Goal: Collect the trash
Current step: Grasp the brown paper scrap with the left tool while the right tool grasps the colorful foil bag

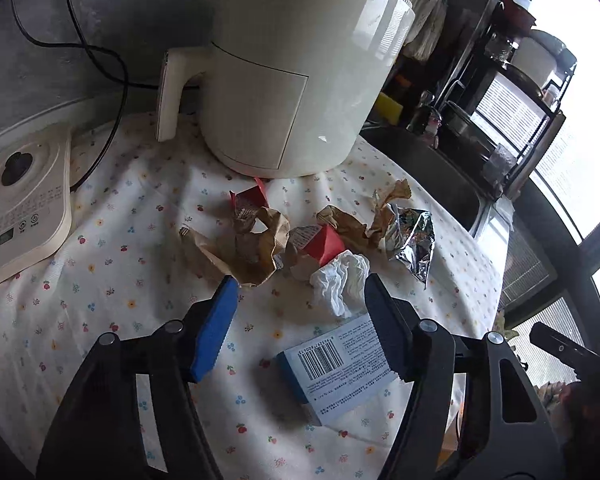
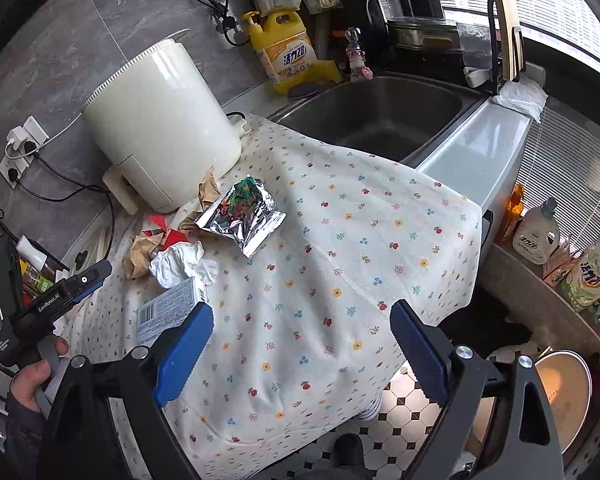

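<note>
Crumpled white tissue (image 1: 340, 282), brown wrappers (image 1: 240, 246) (creased), foil packet (image 1: 414, 238)

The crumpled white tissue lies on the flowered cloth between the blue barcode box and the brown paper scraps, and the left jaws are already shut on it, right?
Not quite. The left gripper is open, with nothing held; its jaws stand apart either side of the tissue, as the left wrist view shows. The rest holds: the tissue lies on the flowered cloth between the barcode box and the brown paper scraps.

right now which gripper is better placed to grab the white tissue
Left. The left gripper is open right at the white tissue, which lies between its fingertips. The right gripper is open over bare tablecloth, well away from the trash pile.
</note>
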A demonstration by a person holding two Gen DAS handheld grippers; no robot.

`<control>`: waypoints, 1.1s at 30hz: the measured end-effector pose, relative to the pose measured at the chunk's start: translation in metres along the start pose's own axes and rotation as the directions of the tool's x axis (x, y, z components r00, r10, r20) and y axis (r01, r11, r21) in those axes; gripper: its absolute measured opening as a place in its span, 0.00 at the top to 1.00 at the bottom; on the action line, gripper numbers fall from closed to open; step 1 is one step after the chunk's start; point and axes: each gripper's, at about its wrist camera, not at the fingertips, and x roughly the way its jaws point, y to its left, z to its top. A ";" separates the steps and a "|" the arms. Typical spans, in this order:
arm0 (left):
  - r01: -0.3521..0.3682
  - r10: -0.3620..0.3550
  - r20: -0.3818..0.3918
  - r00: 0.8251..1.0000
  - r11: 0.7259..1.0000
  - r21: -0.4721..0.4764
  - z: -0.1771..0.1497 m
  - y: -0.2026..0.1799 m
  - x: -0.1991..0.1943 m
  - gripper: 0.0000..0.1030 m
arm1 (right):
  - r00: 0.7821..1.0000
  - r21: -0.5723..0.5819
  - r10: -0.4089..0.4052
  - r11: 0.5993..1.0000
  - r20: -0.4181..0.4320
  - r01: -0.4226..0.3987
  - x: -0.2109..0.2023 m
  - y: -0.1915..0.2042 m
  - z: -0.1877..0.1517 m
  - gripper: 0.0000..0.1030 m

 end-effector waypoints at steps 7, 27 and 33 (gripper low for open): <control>0.010 -0.009 -0.032 0.999 0.999 0.030 0.015 0.007 0.031 0.51 | 1.000 0.002 -0.001 1.000 -0.026 0.001 0.022 0.013 0.011 0.27; 0.029 -0.029 -0.002 1.000 0.999 0.018 0.032 0.038 0.022 0.96 | 0.986 -0.052 -0.001 0.999 -0.164 -0.008 0.132 0.047 0.052 0.50; 0.006 -0.006 0.019 1.000 1.000 0.003 0.029 0.041 0.010 0.97 | 0.980 -0.067 0.016 0.997 -0.198 -0.030 0.145 0.046 0.053 0.85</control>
